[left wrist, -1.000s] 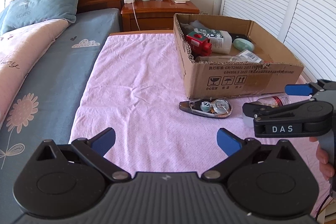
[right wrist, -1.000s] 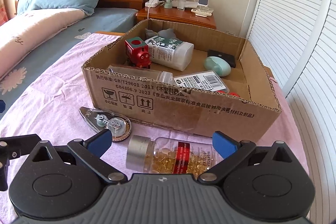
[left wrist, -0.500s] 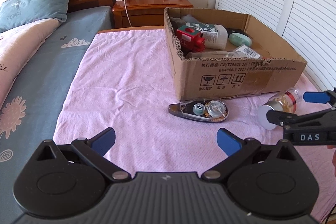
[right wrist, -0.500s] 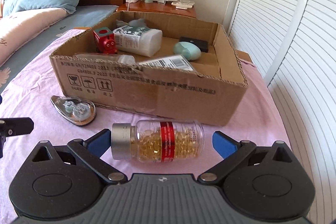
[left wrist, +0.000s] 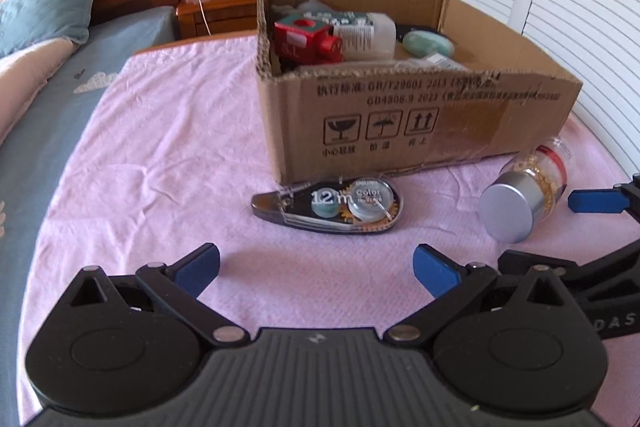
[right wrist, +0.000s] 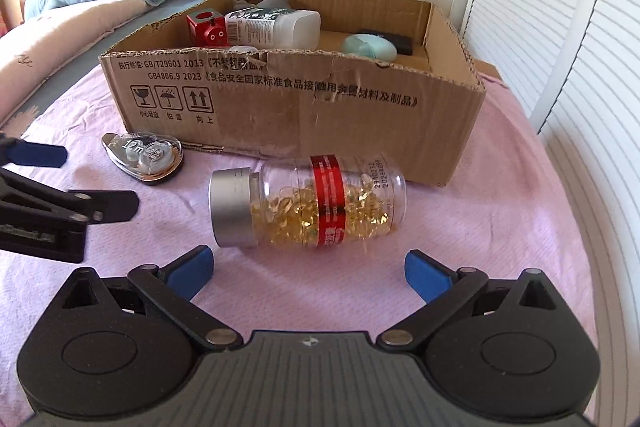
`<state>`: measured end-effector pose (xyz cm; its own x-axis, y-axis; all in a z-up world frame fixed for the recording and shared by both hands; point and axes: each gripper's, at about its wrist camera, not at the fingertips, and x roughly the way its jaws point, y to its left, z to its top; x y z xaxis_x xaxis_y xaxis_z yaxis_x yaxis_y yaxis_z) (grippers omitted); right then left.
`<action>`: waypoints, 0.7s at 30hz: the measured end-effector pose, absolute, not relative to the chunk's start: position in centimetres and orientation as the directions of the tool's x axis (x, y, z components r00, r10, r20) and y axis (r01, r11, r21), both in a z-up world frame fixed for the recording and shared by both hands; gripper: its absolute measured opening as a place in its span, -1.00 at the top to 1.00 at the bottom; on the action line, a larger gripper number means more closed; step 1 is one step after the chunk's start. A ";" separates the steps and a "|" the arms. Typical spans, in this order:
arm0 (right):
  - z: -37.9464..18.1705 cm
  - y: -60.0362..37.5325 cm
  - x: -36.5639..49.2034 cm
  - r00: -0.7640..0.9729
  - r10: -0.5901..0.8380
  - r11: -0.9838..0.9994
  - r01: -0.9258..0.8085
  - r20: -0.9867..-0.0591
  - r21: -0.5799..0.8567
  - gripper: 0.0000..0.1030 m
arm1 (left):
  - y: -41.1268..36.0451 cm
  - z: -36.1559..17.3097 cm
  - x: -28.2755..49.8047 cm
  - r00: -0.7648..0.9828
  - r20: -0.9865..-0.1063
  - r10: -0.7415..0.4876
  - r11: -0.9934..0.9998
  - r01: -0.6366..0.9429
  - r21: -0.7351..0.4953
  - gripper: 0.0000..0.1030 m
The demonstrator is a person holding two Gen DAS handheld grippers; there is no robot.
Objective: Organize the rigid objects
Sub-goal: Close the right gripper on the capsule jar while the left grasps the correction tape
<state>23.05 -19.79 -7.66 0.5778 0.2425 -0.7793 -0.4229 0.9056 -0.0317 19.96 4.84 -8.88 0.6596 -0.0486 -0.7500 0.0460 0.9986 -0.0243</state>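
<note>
**Bottle and tape dispenser lying outside box**

Capsule bottle (right wrist: pixel 308 205) is lying on its side on the pink cloth (right wrist: pixel 500 211), just near of the cardboard box (right wrist: pixel 304 107), silver cap pointing left. Right gripper (right wrist: pixel 307 269) is hovering near it, jaws spread wide and empty. Correction tape dispenser (left wrist: pixel 332 205) is resting left of the bottle, beside the box's near wall. Left gripper (left wrist: pixel 316 265) is hanging released, holding nothing. Red toy (left wrist: pixel 306 41) and white bottle (right wrist: pixel 276 27) are sitting inside the box.

Both wrist views look low and close across the bed, sharing the cardboard box (left wrist: pixel 420 123) (right wrist: pixel 296 115).
</note>
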 end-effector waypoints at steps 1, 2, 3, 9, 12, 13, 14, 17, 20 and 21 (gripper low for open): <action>-7.7 -19.8 23.0 0.578 0.248 0.902 -0.431 -0.778 -0.032 -1.00 | 4.6 -9.0 20.1 0.666 -0.745 -0.033 0.999 0.037 -0.011 -0.99; -7.7 -19.8 23.0 0.577 0.252 0.899 -0.436 -0.777 -0.032 -1.00 | 4.6 -9.1 20.2 0.673 -0.739 -0.034 0.999 0.031 -0.018 -0.99; -7.7 -19.9 22.9 0.577 0.256 0.897 -0.440 -0.775 -0.031 -1.00 | 4.5 -9.1 20.3 0.677 -0.735 -0.028 1.000 0.022 -0.018 -0.99; -7.8 -20.2 22.6 0.585 0.276 0.889 -0.457 -0.763 -0.029 -1.00 | 3.8 -9.2 21.5 0.692 -0.722 -0.009 1.000 -0.001 -0.014 -0.99; -7.8 -20.3 22.6 0.585 0.279 0.887 -0.460 -0.762 -0.029 -1.00 | 3.6 -9.3 21.9 0.702 -0.713 -0.007 1.000 -0.003 -0.013 -0.99; -7.8 -20.3 22.6 0.584 0.280 0.886 -0.462 -0.762 -0.029 -1.00 | 3.5 -9.3 22.0 0.702 -0.712 -0.006 1.000 -0.005 -0.013 -0.99; -7.8 -20.3 22.6 0.584 0.282 0.885 -0.464 -0.761 -0.028 -1.00 | 3.5 -9.2 22.1 0.701 -0.714 -0.003 1.000 -0.010 -0.014 -0.99; -7.8 -20.4 22.5 0.583 0.287 0.882 -0.470 -0.760 -0.028 -1.00 | 3.4 -9.1 22.2 0.697 -0.717 0.003 1.000 -0.020 -0.016 -0.94; -7.7 -20.4 22.6 0.580 0.289 0.880 -0.474 -0.762 -0.028 -1.00 | 3.2 -8.8 22.0 0.702 -0.713 -0.003 1.000 -0.012 -0.016 -0.73; -7.7 -20.4 22.6 0.579 0.289 0.879 -0.476 -0.762 -0.028 -1.00 | 3.2 -8.8 22.0 0.700 -0.714 -0.006 1.000 -0.006 -0.015 -0.73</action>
<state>22.64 -20.36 -7.73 0.5793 0.2893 -0.7621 -0.4760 0.8790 -0.0281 21.97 3.23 -8.83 0.6996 -0.0063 -0.7145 -0.0059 0.9999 -0.0145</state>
